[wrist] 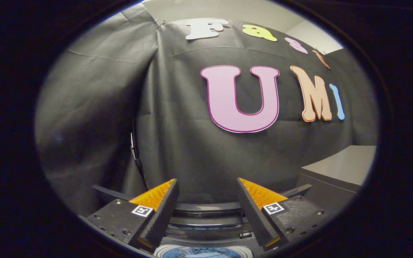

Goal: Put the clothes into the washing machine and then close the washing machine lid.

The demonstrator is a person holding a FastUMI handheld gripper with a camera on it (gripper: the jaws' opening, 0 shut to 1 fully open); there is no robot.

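Note:
My gripper (206, 191) is open, its two fingers spread wide with nothing between them. It is held high and faces the booth's black cloth wall. Below and between the fingers lies the top of the washing machine (206, 218), with the curved rim of its raised lid or back panel just ahead. Under the fingers, the round tub opening (199, 252) shows with something blue inside; I cannot tell what it is.
A grey cabinet or counter top (342, 166) stands to the right of the machine, beyond the right finger. The black cloth wall (177, 136) hangs close behind the machine, with a fold and a seam to the left.

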